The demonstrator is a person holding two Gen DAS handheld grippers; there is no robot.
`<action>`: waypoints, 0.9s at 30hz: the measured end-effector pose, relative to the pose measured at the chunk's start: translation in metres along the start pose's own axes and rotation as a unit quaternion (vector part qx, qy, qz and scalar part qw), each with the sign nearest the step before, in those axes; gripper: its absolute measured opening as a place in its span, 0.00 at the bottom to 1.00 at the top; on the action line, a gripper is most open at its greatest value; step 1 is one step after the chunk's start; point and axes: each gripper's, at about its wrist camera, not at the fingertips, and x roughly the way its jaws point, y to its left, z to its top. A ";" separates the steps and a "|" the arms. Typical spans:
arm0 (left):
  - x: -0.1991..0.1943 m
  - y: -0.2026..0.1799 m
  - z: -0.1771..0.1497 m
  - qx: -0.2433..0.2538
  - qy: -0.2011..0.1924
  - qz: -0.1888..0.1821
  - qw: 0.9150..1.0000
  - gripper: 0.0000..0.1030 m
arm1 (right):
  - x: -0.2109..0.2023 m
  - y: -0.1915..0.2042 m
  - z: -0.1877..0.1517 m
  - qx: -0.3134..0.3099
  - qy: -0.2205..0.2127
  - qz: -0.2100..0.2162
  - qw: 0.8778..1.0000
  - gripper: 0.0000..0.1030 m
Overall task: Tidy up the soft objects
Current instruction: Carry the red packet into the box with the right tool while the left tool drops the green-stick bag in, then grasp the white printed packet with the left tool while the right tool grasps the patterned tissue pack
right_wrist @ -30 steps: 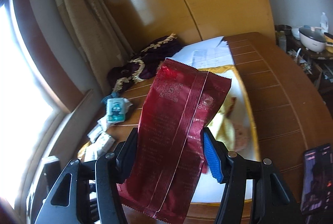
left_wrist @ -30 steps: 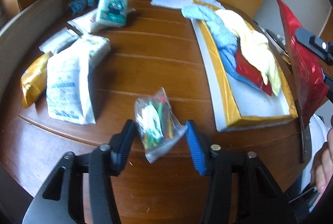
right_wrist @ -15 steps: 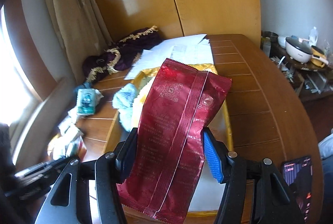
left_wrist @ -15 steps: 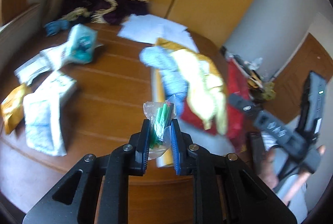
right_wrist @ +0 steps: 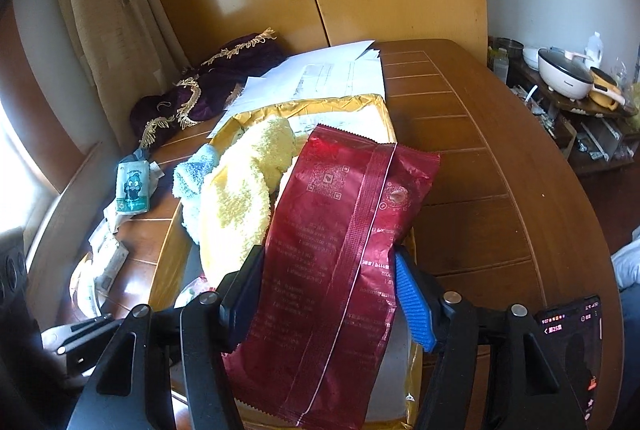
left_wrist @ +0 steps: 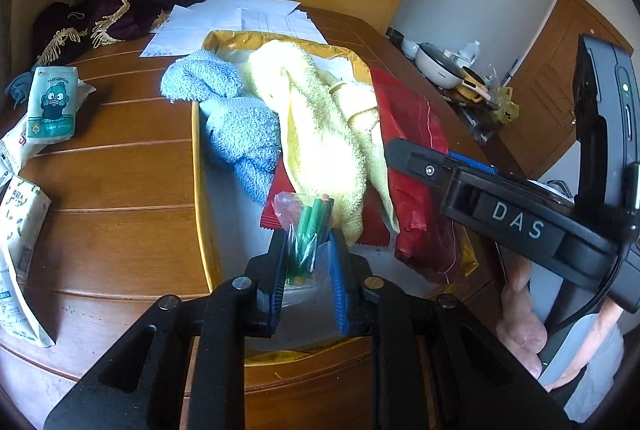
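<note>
My left gripper point(left_wrist: 307, 262) is shut on a small clear bag of green sticks point(left_wrist: 307, 226), held above the near end of the gold-rimmed tray point(left_wrist: 199, 166). In the tray lie a yellow towel point(left_wrist: 320, 126), a blue cloth point(left_wrist: 236, 122) and a flat red packet point(left_wrist: 276, 206). My right gripper point(right_wrist: 328, 294) is shut on a large dark red foil packet point(right_wrist: 344, 242), held over the tray's point(right_wrist: 384, 110) right side. In the left wrist view that red foil packet point(left_wrist: 416, 166) and the right gripper's black body point(left_wrist: 508, 214) hang to the right of the towel.
White snack packs point(left_wrist: 20, 230) and a teal tissue pack point(left_wrist: 52, 102) lie on the wooden table point(left_wrist: 120, 166) left of the tray. A purple fringed cloth point(left_wrist: 116, 6) and papers point(left_wrist: 240, 22) sit at the back. A phone point(right_wrist: 572, 358) lies at the right edge.
My left gripper shut on the bag of green sticks, lifted it off the table and carried it right over the tray. The right gripper with the red packet came lower and nearer the tray.
</note>
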 end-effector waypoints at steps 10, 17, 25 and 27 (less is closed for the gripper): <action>-0.019 0.010 -0.002 -0.024 -0.028 -0.078 0.996 0.65 | -0.022 -0.006 0.010 0.040 -0.044 0.020 0.998 0.68; -0.052 0.033 -0.008 -0.053 -0.084 -0.091 0.991 0.65 | -0.037 0.021 0.010 0.035 -0.064 0.082 0.994 0.69; -0.093 0.109 -0.029 -0.181 -0.144 -0.016 0.973 0.65 | -0.045 0.084 -0.010 -0.017 -0.042 0.157 0.987 0.69; -0.100 0.127 -0.037 -0.206 -0.153 0.003 0.967 0.65 | -0.044 0.097 -0.016 -0.028 -0.035 0.164 0.985 0.69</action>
